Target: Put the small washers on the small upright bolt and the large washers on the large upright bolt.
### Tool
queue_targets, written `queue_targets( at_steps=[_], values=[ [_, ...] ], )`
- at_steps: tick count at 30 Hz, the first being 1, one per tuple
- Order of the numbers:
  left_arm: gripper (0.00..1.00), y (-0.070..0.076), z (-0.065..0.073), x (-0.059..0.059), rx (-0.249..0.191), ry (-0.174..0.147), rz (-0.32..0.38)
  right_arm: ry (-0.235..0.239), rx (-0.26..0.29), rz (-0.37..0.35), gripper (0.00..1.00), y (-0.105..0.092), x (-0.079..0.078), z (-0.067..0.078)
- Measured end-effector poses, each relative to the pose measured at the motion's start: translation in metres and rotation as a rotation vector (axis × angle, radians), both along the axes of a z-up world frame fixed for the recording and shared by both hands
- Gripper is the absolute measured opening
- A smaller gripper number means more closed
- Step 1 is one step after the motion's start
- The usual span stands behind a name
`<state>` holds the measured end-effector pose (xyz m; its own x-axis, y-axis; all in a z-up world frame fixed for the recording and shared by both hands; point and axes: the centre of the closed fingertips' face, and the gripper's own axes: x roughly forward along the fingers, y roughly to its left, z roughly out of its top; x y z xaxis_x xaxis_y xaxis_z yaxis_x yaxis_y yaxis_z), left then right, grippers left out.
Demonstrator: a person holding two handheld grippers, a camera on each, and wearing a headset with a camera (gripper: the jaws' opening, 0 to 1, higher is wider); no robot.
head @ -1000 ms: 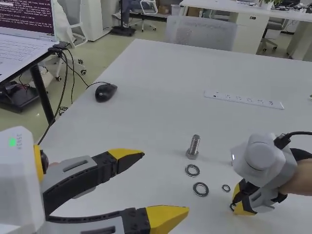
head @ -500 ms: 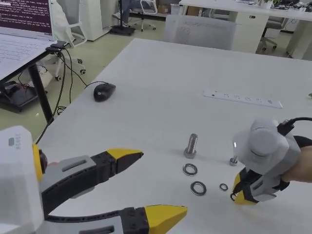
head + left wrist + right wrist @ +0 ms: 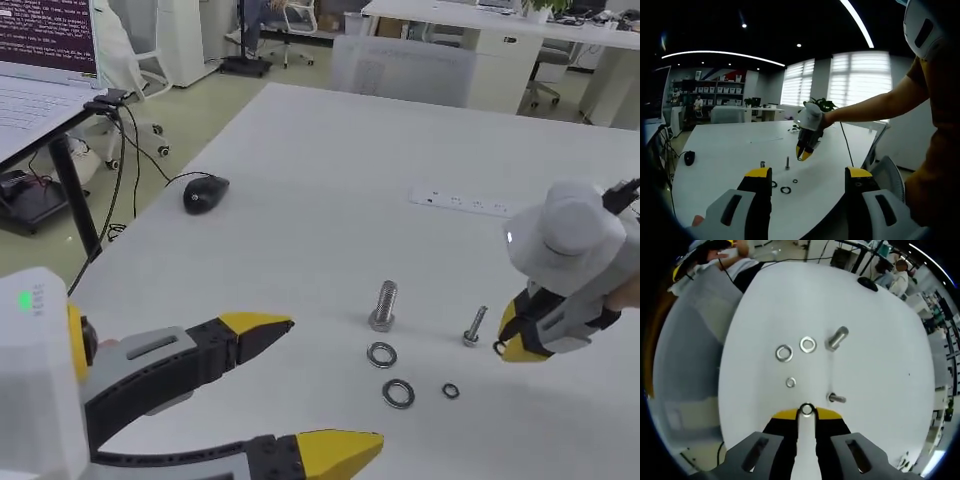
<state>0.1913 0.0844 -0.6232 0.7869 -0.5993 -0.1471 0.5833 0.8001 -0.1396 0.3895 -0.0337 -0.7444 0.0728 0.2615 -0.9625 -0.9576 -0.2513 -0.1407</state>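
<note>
Jaws apart on left hand-held gripper (image 3: 335, 381); right hand-held gripper (image 3: 504, 346) pinches small washer (image 3: 803, 410).

White table (image 3: 300, 170), silver large bolt (image 3: 384, 305), silver small bolt (image 3: 475, 325), black mouse (image 3: 205, 193), black fingers (image 3: 255, 325) tipped yellow

we find no text we can read — the laptop screen (image 3: 45, 30) carries pale lines on purple, too small and blurred for us to make out.
</note>
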Motion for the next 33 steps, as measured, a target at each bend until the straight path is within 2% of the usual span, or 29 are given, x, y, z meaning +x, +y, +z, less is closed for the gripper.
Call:
queue_targets(
  at_steps=[4,8,19,33],
  values=[
    [0.58,-0.001,0.0,0.002,-0.001,0.001,-0.001,-0.03,-0.002,-0.002,0.12,0.004,0.016,0.011],
    [0.58,0.0,0.0,0.004,-0.002,0.005,0.001,-0.038,-0.006,0.006,0.12,0.009,0.024,0.014],
    [0.58,0.004,0.0,0.009,-0.004,0.011,0.018,-0.022,-0.027,0.007,0.12,0.017,0.035,0.001],
    [0.58,0.009,-0.008,0.012,-0.007,0.031,0.031,-0.007,-0.039,0.001,0.12,0.018,0.045,-0.013]
  ],
)
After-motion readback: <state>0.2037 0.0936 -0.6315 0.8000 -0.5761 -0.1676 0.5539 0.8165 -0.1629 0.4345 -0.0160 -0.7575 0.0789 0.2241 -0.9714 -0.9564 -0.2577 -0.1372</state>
